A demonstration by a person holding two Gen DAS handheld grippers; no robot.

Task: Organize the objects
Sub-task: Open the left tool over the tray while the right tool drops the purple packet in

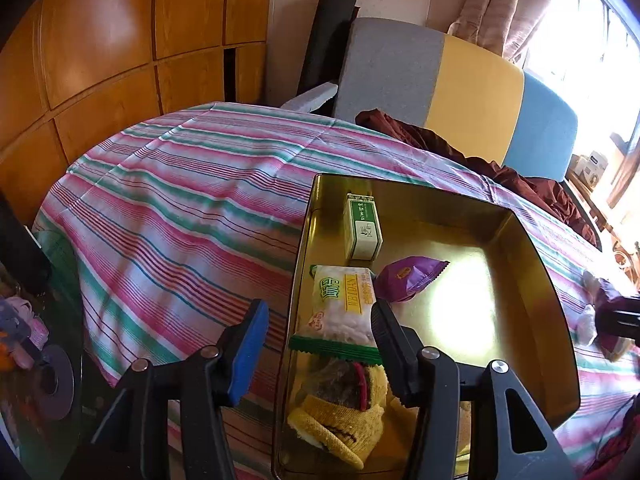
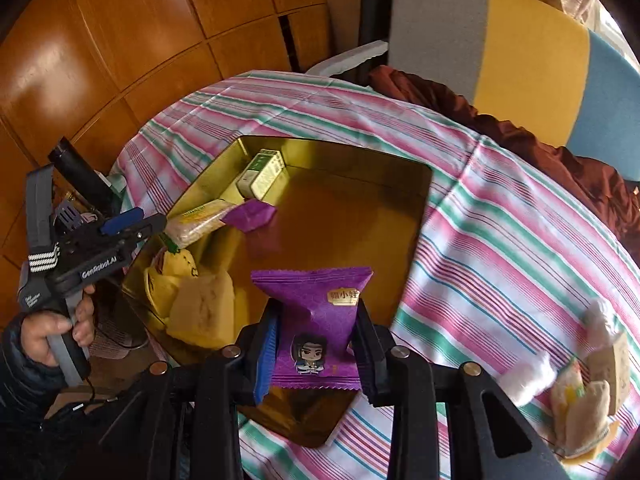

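A gold tin tray (image 1: pixel 532 248) (image 2: pixel 420 200) sits on the striped tablecloth. In it lie a green box (image 1: pixel 362 226) (image 2: pixel 264 174), a white and yellow snack pack (image 1: pixel 344 304) (image 2: pixel 202 222), a purple packet (image 1: pixel 408 276) (image 2: pixel 250 214) and a yellow knitted item (image 1: pixel 340 420) (image 2: pixel 180 276). My left gripper (image 1: pixel 320 316) is open and empty over the tray's left edge; it also shows in the right wrist view (image 2: pixel 136 222). My right gripper (image 2: pixel 316 320) is shut on a second purple snack packet (image 2: pixel 316 304), held above the tray's near end.
The striped tablecloth (image 1: pixel 180 200) (image 2: pixel 500 248) covers the round table. Loose snack packs and white fluff (image 2: pixel 580 384) lie at the right. A maroon cloth (image 1: pixel 460 148) and a grey, yellow and blue chair (image 1: pixel 440 76) stand behind. Wooden cabinets (image 1: pixel 100 40) are at the left.
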